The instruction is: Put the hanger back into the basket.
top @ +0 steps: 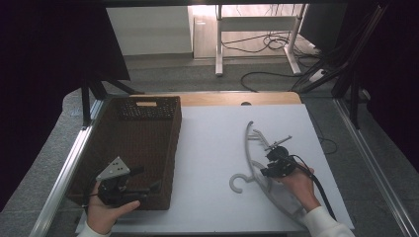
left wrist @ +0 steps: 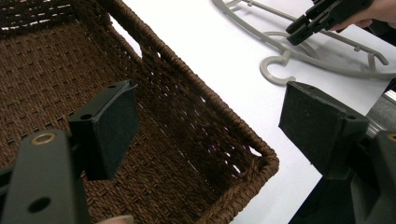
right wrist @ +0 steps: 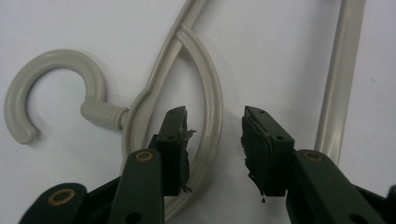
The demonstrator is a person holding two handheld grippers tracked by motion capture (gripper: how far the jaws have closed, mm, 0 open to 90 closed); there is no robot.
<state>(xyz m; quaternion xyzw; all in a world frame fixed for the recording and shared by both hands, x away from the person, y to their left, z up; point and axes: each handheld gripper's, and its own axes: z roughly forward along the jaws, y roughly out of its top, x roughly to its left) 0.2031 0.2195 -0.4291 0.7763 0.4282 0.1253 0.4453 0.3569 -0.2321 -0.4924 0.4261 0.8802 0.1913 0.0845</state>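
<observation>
Hovering my right gripper, jaws spread, over the grey plastic hanger lying on the white table; light, stiff, slippery, best pinched at its neck. Left gripper spread over the wicker basket.

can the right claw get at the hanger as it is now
Probably yes. The right claw hangs open right over the grey plastic hanger, its jaws either side of the curved bar near the hook, and nothing lies between them on the white table.

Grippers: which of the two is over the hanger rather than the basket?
The right gripper: its open jaws straddle a curved bar of the grey hanger on the white table. The left gripper, also open, hovers over the brown wicker basket.
</observation>
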